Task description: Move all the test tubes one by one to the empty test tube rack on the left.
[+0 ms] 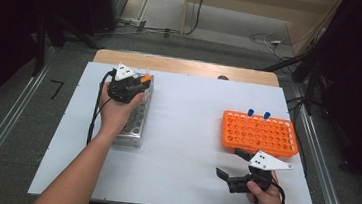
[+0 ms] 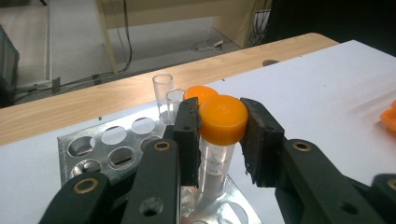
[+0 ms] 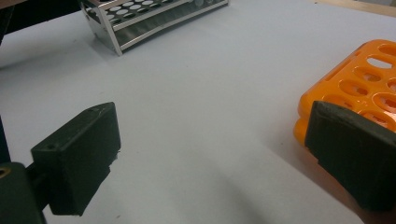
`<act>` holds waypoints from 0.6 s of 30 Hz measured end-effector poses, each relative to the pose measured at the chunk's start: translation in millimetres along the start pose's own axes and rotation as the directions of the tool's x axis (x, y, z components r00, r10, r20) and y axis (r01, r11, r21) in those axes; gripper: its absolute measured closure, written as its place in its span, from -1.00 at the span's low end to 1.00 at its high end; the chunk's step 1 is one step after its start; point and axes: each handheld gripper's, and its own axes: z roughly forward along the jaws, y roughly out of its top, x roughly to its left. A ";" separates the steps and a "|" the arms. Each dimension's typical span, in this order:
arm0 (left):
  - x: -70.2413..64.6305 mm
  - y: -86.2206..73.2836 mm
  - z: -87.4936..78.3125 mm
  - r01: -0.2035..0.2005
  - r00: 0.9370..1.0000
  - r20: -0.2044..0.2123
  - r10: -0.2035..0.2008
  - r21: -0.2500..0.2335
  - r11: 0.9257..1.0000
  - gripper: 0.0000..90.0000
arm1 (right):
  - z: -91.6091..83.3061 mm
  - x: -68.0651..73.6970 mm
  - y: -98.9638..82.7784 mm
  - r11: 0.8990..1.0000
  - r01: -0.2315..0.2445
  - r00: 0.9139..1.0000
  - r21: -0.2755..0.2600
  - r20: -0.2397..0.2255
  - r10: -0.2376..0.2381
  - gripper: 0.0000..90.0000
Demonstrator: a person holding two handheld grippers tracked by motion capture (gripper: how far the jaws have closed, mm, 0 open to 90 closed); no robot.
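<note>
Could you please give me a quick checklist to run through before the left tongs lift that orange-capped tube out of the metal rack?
1. Left tongs around the orange-capped tube: ok, the jaws flank its cap.
2. Firm contact on both sides: cannot tell; the left jaw touches, while a slight gap may remain at the right one.
3. Tube upright in the metal rack: ok.
4. Neighbours clear: not ok, a second orange cap and open tubes stand right behind.
5. Right tongs free: ok, open and empty beside the orange rack.
6. Orange rack has free holes: ok, just two blue-capped tubes at its far edge.
</note>
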 end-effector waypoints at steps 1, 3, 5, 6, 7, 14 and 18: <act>1.0 0.1 -0.4 0.008 1.000 0.007 -0.008 0.000 1.000 0.53 | -0.2 -0.1 0.1 1.000 -0.001 1.000 -0.002 0.000 0.001 -0.95; 2.3 0.3 -0.9 0.024 1.000 0.015 -0.024 0.002 1.000 0.41 | -0.5 -0.6 0.4 1.000 -0.002 1.000 -0.005 0.001 0.002 -0.95; 2.9 0.3 -1.6 0.034 0.999 0.027 -0.034 0.006 0.999 0.27 | -0.9 -1.1 0.6 1.000 -0.002 1.000 -0.008 0.005 0.002 -0.95; 2.6 0.6 -2.1 0.037 0.999 0.027 -0.037 0.005 0.999 0.19 | -1.1 -1.4 0.8 1.000 -0.002 1.000 -0.009 0.005 0.003 -0.95; 2.3 1.0 -2.9 0.041 0.999 0.026 -0.041 0.003 0.999 0.08 | -1.3 -1.9 1.0 1.000 -0.003 1.000 -0.011 0.007 0.003 -0.95; -6.3 5.5 -14.0 0.071 0.993 0.094 -0.069 -0.023 0.997 -0.52 | -4.7 -7.9 4.3 0.999 -0.014 0.999 -0.033 0.034 0.015 -0.95; -14.7 5.1 -20.7 0.074 0.989 0.131 -0.071 -0.019 0.997 -0.78 | -7.0 -12.1 6.1 0.999 -0.025 0.998 -0.043 0.048 0.027 -0.95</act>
